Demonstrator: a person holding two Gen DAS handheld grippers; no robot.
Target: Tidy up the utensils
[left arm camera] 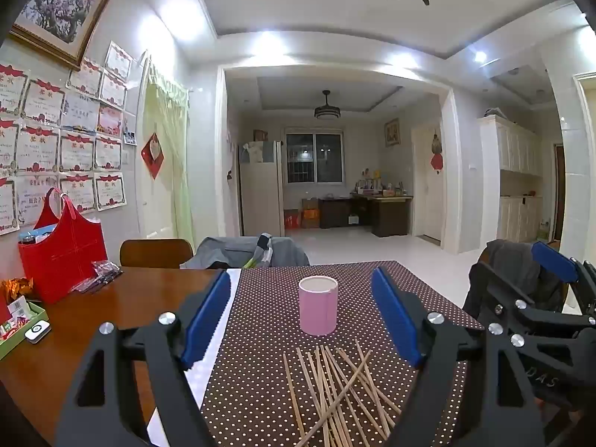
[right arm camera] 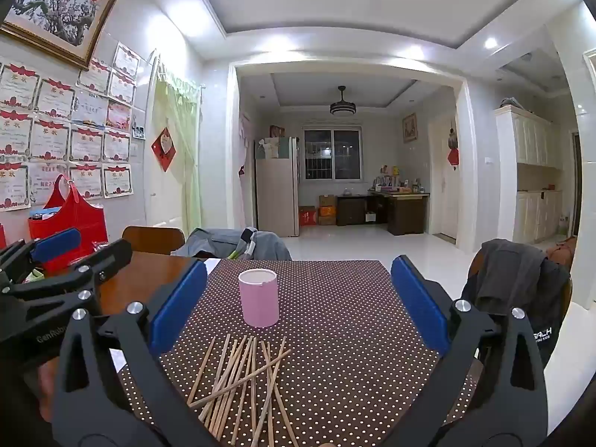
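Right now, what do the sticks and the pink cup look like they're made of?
Sticks: likely bamboo or pale wood, matte tan, thin and straight, apparently unvarnished.
Pink cup: smooth matte wall, thin white rim with a small notch; could be plastic or coated card, hard to tell.

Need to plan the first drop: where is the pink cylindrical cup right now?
The pink cylindrical cup stands upright on the brown polka-dot table runner, just beyond the scattered wooden chopsticks; centred in the left wrist view, left of centre in the right.
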